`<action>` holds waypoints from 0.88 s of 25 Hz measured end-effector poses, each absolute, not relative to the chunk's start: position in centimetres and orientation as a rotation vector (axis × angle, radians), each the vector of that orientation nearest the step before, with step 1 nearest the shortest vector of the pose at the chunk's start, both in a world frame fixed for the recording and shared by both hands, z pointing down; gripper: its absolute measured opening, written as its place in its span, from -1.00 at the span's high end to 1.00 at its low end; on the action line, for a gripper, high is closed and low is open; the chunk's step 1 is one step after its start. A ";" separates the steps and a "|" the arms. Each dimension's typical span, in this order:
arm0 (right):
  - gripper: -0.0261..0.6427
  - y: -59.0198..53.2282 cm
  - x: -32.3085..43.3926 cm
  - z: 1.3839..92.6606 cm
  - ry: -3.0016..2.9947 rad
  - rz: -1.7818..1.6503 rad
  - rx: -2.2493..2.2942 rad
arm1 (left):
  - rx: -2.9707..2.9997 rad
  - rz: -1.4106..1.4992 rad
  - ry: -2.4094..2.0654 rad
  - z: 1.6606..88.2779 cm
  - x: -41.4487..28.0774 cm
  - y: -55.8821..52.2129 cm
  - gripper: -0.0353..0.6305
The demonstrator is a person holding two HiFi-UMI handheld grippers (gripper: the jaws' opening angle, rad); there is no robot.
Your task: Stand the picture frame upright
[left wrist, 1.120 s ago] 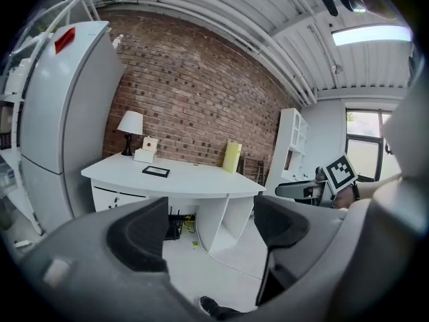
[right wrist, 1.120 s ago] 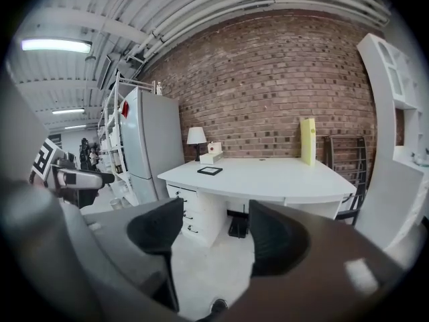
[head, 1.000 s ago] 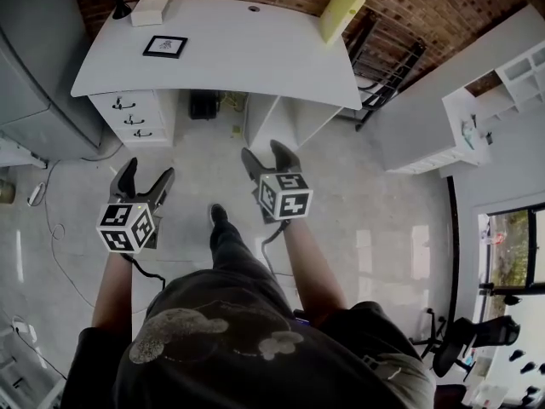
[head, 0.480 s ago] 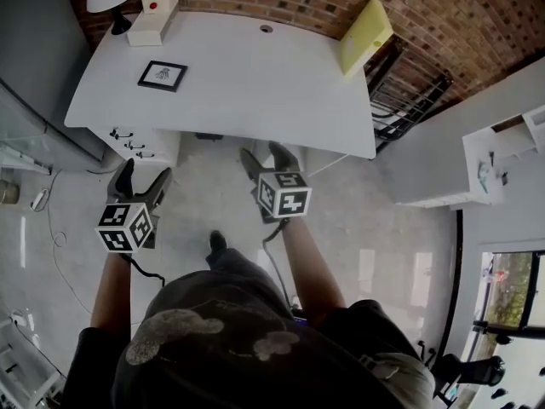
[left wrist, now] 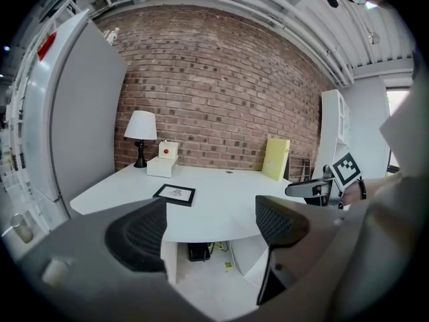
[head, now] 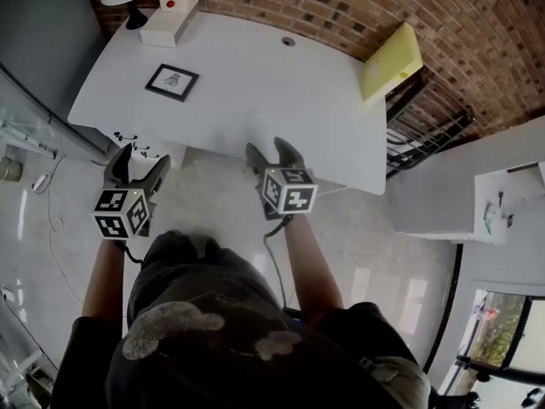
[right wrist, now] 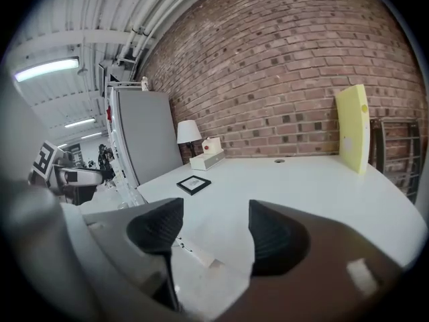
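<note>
Head view: the picture frame lies flat at the white surface's far left; left tongs and right tongs hover spread, empty, at its near edge; seemingly the approach; next, reach the frame.

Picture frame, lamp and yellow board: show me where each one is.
picture frame (head: pixel 172 82): head view, on the white print inside its black border.
lamp (left wrist: pixel 141 125): left gripper view, on its white shade.
yellow board (right wrist: pixel 353 127): right gripper view, on its flat front face.
</note>
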State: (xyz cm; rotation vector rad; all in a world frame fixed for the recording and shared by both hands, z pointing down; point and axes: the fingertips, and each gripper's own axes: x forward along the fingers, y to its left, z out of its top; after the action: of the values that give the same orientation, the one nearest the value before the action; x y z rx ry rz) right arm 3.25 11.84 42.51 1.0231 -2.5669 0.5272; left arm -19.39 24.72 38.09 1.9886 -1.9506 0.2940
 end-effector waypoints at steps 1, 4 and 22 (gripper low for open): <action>0.01 11.3 3.2 42.6 -2.566 0.537 1.030 | 1.984 0.299 -1.951 38.1 -19.7 24.3 -0.32; 0.01 10.0 3.0 43.0 -2.551 0.559 1.058 | 1.983 0.316 -1.941 38.5 -20.4 23.2 -0.32; 0.01 2.4 -10.8 46.2 -2.387 0.632 1.172 | 2.107 0.354 -1.694 42.3 -34.0 10.7 -0.32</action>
State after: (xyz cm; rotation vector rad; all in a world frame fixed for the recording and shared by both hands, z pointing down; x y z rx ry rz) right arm -10.78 2.38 46.22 1.1721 -2.3866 0.6322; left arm -33.99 10.73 42.29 2.1074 -1.6936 0.3540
